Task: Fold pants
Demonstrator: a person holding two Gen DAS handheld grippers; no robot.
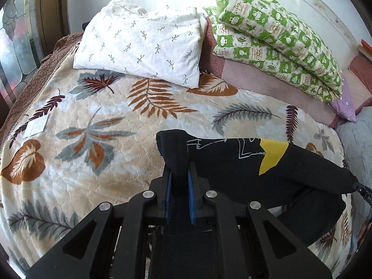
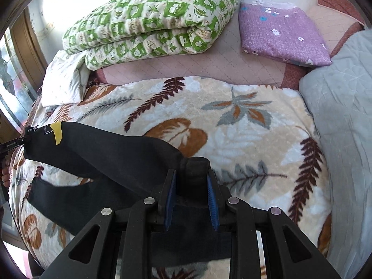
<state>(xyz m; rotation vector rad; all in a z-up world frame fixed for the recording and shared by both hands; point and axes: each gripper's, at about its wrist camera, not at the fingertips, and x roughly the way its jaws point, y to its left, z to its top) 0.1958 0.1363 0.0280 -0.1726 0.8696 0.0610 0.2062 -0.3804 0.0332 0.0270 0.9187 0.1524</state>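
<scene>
Left hand-held gripper (image 1: pixel 179 181): jaws narrow, blue pads clamped on a bunched black end of the pants (image 1: pixel 244 162)
Right hand-held gripper (image 2: pixel 192 183): jaws a little wider, pinching a thicker wad of the same black cloth at the other end
Pants: black, with a yellow patch (image 1: pixel 272 155) and thin white line print; stretched between the two grippers and lifted above the leaf-print blanket (image 1: pixel 104 116), the middle sagging, a lower flap hanging under the top span
Place: over the near part of the bed (image 2: pixel 197 69), toward its near edge; whether the drooping part touches the blanket I cannot tell
Bed, far edge: white sprigged pillow (image 1: pixel 139 44) at the far left corner, green checked quilt (image 2: pixel 151 18) beside it, purple folded cloth (image 2: pixel 281 32) toward the far right, grey quilted cover (image 2: pixel 341 107) along the right edge
Done so far: both ends gripped and the garment raised; it looks doubled at least once, though the layers are hard to count
Left to do: judged from this, lay the pants flat on the blanket, bring one end over the other, smooth the fold and let go
Progress: early to middle, no finished fold lying on the bed yet
</scene>
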